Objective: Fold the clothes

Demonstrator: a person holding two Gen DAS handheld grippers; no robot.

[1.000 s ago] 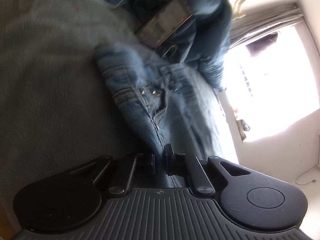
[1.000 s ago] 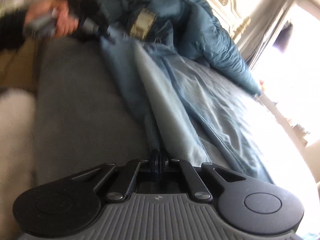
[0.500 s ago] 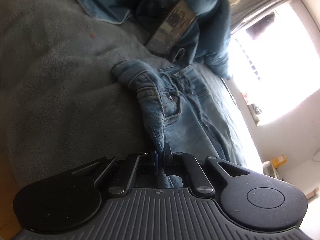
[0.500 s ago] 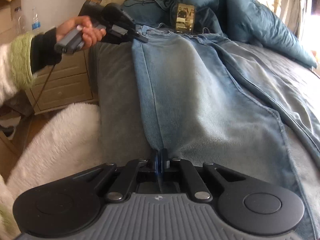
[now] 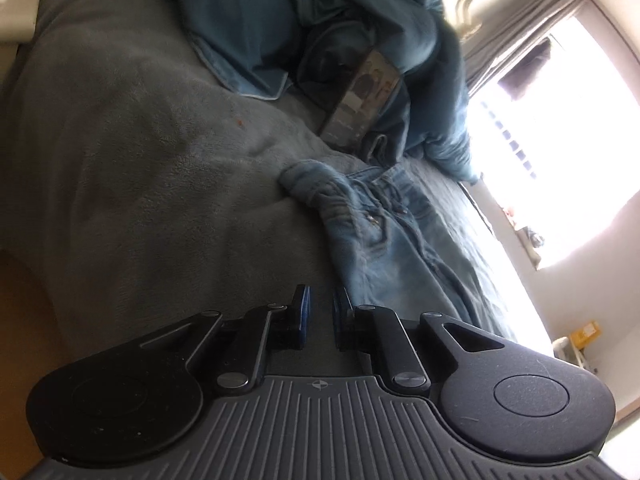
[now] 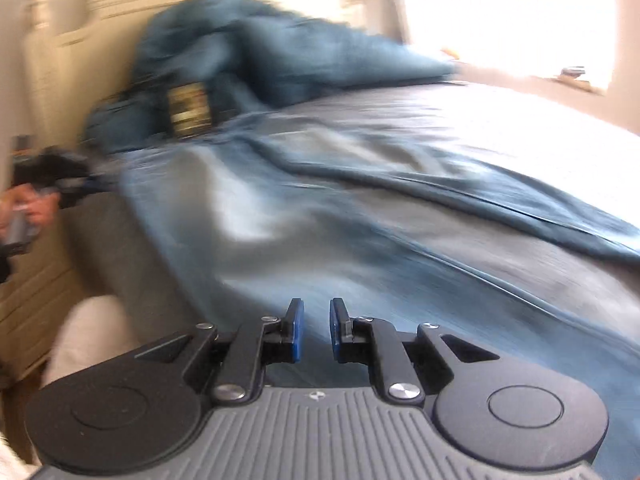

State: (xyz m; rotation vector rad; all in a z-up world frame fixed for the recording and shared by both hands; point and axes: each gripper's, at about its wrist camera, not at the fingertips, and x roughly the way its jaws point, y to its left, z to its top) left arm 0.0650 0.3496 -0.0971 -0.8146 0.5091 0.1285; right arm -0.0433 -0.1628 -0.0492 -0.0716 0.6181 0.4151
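A pair of light blue jeans [image 5: 384, 240] lies spread on the grey bed blanket [image 5: 140, 168], waistband toward the pillows. My left gripper [image 5: 320, 300] is open and empty, just off the waistband edge beside the jeans. In the right wrist view the jeans [image 6: 320, 220] stretch away along the bed, blurred by motion. My right gripper [image 6: 316, 312] is open and empty, low over the leg end of the jeans. The left gripper [image 6: 76, 188] shows there at the far left, held by a hand.
A dark blue duvet [image 5: 360, 20] is heaped at the head of the bed, with a flat printed box [image 5: 360, 100] leaning on it. A bright window [image 5: 560, 140] is on the right. A wooden dresser [image 6: 36, 300] stands left of the bed.
Both grippers have opened and let go of the jeans, which now lie on the bed. The left gripper has pulled back from the waistband. The right view is swinging.
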